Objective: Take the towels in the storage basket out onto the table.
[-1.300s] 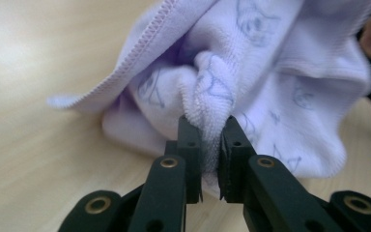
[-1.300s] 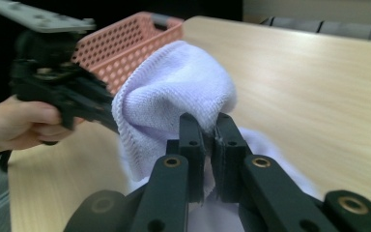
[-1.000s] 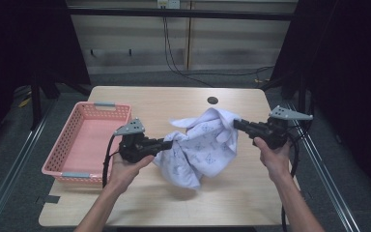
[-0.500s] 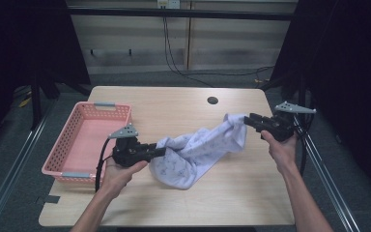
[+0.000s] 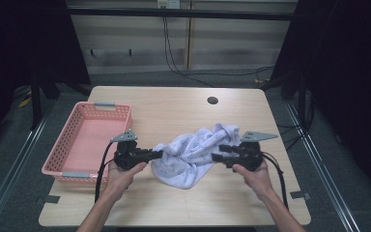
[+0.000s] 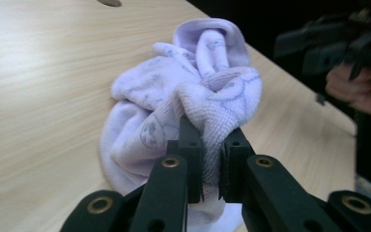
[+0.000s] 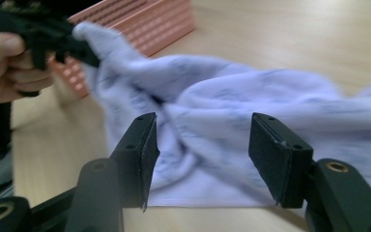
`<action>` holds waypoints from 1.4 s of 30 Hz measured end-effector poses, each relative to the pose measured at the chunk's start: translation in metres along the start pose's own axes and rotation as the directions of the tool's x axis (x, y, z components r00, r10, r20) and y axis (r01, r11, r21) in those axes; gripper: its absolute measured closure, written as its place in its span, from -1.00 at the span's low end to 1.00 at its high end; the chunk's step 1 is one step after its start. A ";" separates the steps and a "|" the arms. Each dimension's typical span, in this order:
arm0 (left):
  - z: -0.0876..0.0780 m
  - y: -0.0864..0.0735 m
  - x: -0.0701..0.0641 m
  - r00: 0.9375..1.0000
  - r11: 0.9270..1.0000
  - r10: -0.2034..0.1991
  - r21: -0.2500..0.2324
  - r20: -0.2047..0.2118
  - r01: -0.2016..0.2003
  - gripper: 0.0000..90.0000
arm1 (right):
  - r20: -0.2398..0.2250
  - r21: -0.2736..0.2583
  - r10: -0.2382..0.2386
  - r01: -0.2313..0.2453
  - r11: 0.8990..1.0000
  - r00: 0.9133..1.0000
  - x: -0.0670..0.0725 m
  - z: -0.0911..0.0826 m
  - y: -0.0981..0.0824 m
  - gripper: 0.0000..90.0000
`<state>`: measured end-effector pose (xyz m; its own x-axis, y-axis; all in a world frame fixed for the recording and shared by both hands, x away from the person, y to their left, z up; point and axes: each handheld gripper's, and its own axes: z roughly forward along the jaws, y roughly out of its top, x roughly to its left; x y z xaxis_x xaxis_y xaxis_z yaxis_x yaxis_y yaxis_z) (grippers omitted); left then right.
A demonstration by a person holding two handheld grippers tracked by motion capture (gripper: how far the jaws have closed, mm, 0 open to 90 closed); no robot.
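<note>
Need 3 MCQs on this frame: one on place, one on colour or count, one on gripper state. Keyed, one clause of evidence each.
1. Where does the pink perforated plastic basket sit on the light wooden table?
A. Along its left side
B. At the far right corner
C. On top of the cloth

2. What colour is the crumpled terry cloth?
A. Dark green
B. Pale lilac-white with a faint print
C. Bright orange

3. How do the two grippers stand?
A. Both open
B. Both shut on the cloth
C. Left shut on the cloth, right open

Key:
1. A, the high view shows the basket by the left edge, apart from the cloth.
2. B, the left gripper view shows pale fabric with faint markings.
3. C, the left gripper pinches a fold, while the right gripper has its jaws spread wide before the cloth.
</note>
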<state>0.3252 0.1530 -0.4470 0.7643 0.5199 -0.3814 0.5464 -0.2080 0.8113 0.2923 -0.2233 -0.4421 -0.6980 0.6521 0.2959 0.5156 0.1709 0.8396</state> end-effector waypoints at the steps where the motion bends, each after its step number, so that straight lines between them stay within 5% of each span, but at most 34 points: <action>1: 0.000 0.000 -0.001 1.000 1.000 0.001 0.001 0.009 -0.001 0.84 | -0.016 0.009 -0.011 0.011 1.000 1.000 0.004 0.007 -0.002 -0.02; 5: 0.002 0.003 -0.007 1.000 1.000 0.007 -0.013 0.031 -0.006 0.82 | -0.088 0.110 -0.054 0.063 0.992 0.995 0.027 0.050 -0.010 -0.07; 10: 0.003 0.008 -0.019 0.999 0.999 0.033 -0.022 0.029 -0.032 0.81 | -0.169 0.142 -0.102 0.127 0.982 0.980 0.046 0.091 -0.010 -0.06; 12: 0.003 0.009 -0.021 0.999 0.999 0.029 -0.023 0.032 -0.028 0.74 | -0.178 0.158 -0.099 0.128 0.979 0.979 0.049 0.102 -0.011 0.26; 13: 0.002 0.009 -0.022 0.998 0.999 0.040 -0.018 0.046 -0.039 0.70 | -0.169 0.157 -0.102 0.129 0.979 0.980 0.051 0.106 -0.012 0.59; 14: 0.002 0.009 -0.022 0.998 0.999 0.040 -0.018 0.046 -0.039 0.60 | -0.169 0.157 -0.102 0.129 0.979 0.980 0.051 0.106 -0.012 0.59; 15: 0.001 0.008 -0.022 0.998 0.999 0.047 -0.014 0.039 -0.046 0.60 | -0.174 0.167 -0.096 0.125 0.978 0.980 0.051 0.104 -0.014 0.79; 20: -0.003 0.009 -0.025 0.997 0.998 0.052 -0.023 0.059 -0.051 0.17 | -0.171 0.174 -0.074 0.104 0.979 0.983 0.037 0.071 -0.016 0.87; 24: 0.005 0.008 -0.031 0.995 0.998 0.068 0.004 0.073 -0.069 0.02 | -0.167 0.166 -0.056 0.084 0.983 0.984 0.024 0.034 -0.021 0.86; 29: 0.007 0.013 -0.034 0.995 0.998 0.068 -0.009 0.075 -0.067 -0.07 | -0.096 0.190 -0.024 0.042 0.981 0.995 0.004 0.005 -0.040 0.85; 36: 0.019 0.008 -0.027 0.996 0.997 0.062 0.033 0.062 -0.064 0.17 | 0.061 0.187 0.013 -0.025 0.982 0.998 -0.029 -0.033 -0.048 0.57; 42: 0.022 0.005 -0.026 0.994 0.995 0.090 0.041 0.066 -0.093 0.62 | 0.076 0.092 0.003 -0.010 0.996 0.997 -0.017 -0.066 -0.038 0.17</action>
<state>0.3158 0.1200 -0.4428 0.8314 0.4433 -0.3350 0.4865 -0.2897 0.8242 0.2515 -0.2891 -0.4493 -0.6563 0.7072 0.2629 0.5661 0.2313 0.7912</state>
